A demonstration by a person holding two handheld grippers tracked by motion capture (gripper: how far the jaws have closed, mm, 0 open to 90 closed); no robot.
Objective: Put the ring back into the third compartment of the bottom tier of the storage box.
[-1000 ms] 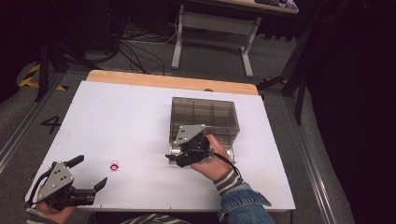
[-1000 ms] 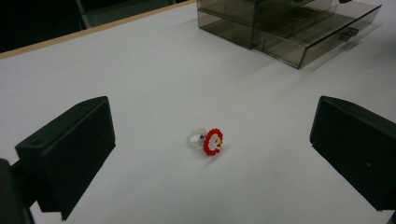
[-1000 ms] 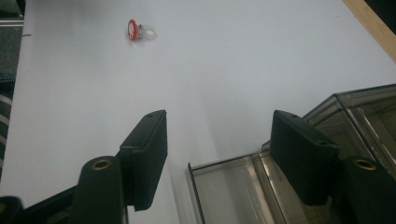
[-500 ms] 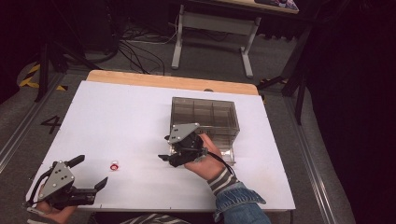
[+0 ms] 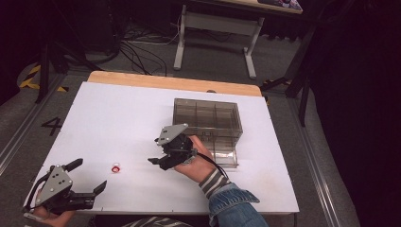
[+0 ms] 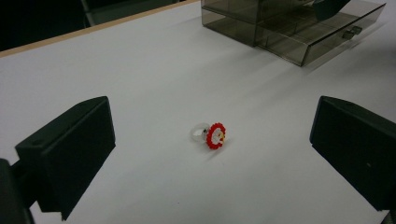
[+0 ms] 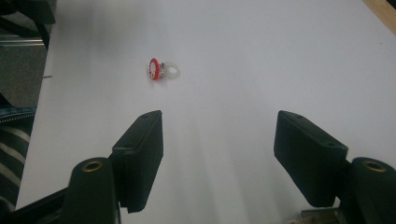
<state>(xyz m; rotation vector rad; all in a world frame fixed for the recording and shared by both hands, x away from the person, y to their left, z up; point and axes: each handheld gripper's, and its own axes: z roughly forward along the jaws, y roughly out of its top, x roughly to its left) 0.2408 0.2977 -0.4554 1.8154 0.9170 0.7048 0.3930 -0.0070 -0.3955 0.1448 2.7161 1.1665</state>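
A small ring with a red beaded flower top (image 5: pixel 116 168) lies on the white table (image 5: pixel 118 113) at the front left. In the left gripper view the ring (image 6: pixel 211 135) rests on the table just ahead of my left gripper (image 6: pixel 212 112), whose jaws stand wide open either side of it. That left gripper (image 5: pixel 90 174) is at the front left corner. My right gripper (image 5: pixel 155 151) hovers mid-table, pointing left toward the ring (image 7: pixel 161 70). Its jaws (image 7: pixel 218 121) are open, have just been opening a little more, and hold nothing.
A smoky clear drawer box (image 5: pixel 208 118) stands right of centre, with its bottom drawer (image 5: pixel 222 156) pulled out toward the front, just behind the right hand. In the left gripper view the box (image 6: pixel 261 18) is at the far right. A wooden strip edges the table's far side.
The right gripper has moved left, away from the drawer box and toward the ring. The left gripper and the ring have stayed put.
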